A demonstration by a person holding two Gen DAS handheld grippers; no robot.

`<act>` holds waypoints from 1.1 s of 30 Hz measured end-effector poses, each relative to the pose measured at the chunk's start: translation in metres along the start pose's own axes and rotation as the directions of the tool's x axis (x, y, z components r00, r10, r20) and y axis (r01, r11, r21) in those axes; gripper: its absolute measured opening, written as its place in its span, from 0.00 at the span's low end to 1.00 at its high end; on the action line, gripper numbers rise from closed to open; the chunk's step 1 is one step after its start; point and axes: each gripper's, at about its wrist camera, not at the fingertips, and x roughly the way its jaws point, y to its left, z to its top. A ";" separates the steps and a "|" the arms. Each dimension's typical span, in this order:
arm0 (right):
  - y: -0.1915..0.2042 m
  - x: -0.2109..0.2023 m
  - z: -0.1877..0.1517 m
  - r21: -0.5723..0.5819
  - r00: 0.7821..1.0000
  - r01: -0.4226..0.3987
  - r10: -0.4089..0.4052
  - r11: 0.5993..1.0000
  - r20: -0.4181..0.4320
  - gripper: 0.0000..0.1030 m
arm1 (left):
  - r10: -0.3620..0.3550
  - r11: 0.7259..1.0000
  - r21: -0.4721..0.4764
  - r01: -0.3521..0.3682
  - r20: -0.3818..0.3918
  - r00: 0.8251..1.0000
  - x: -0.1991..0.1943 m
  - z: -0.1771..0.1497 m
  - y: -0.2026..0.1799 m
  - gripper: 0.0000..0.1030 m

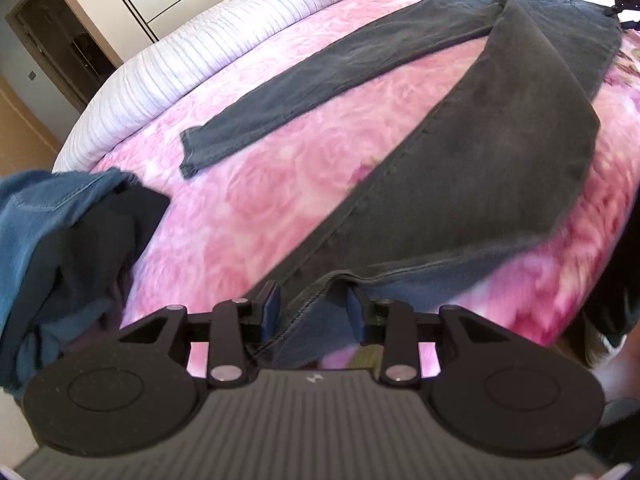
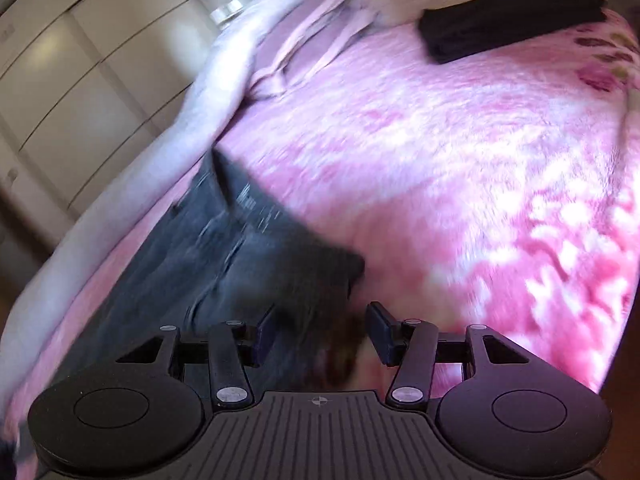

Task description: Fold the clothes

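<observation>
My left claw [image 1: 314, 312] stands apart around a hem of the grey jeans [image 1: 500, 128]; my right claw [image 2: 320, 330] stands apart over their waist. Shutting on one layer would skew the fold on the bed [image 1: 260, 184]

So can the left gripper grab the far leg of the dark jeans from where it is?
Probably not yet. The left gripper is open around the near leg. The far leg lies apart across bare pink blanket; nothing blocks it, but it looks beyond the fingers.
</observation>
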 end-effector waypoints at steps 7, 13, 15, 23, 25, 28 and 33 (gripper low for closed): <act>-0.007 -0.013 0.040 -0.051 0.994 0.029 -0.023 0.998 0.103 0.15 | -0.033 0.996 0.089 0.030 0.033 0.999 0.024 0.034 -0.033 0.31; -0.024 -0.010 0.066 -0.079 0.995 0.040 -0.032 0.996 0.090 0.16 | -0.050 0.989 0.140 0.048 0.013 0.999 0.036 0.039 -0.050 0.33; -0.028 -0.011 0.060 -0.094 0.994 0.077 -0.069 0.993 0.084 0.17 | -0.052 0.990 0.131 0.052 -0.005 0.999 0.038 0.034 -0.048 0.35; 0.003 -0.044 0.031 -0.268 0.970 0.210 -0.167 0.940 0.175 0.44 | -0.012 1.000 -0.001 0.012 -0.004 1.000 0.006 -0.004 -0.013 0.41; 0.028 -0.059 0.019 -0.352 0.975 0.176 -0.113 0.919 0.191 0.45 | -0.002 0.999 -0.045 0.002 0.004 1.000 -0.006 -0.015 0.000 0.41; 0.069 -0.075 -0.005 -0.462 0.985 0.088 -0.009 0.882 0.170 0.48 | 0.021 0.996 -0.085 -0.019 0.012 1.000 -0.025 -0.033 0.016 0.42; 0.156 -0.078 -0.085 -0.569 0.948 -0.317 0.264 0.759 -0.176 0.49 | 0.061 0.986 -0.157 -0.054 0.039 0.997 -0.049 -0.061 0.041 0.48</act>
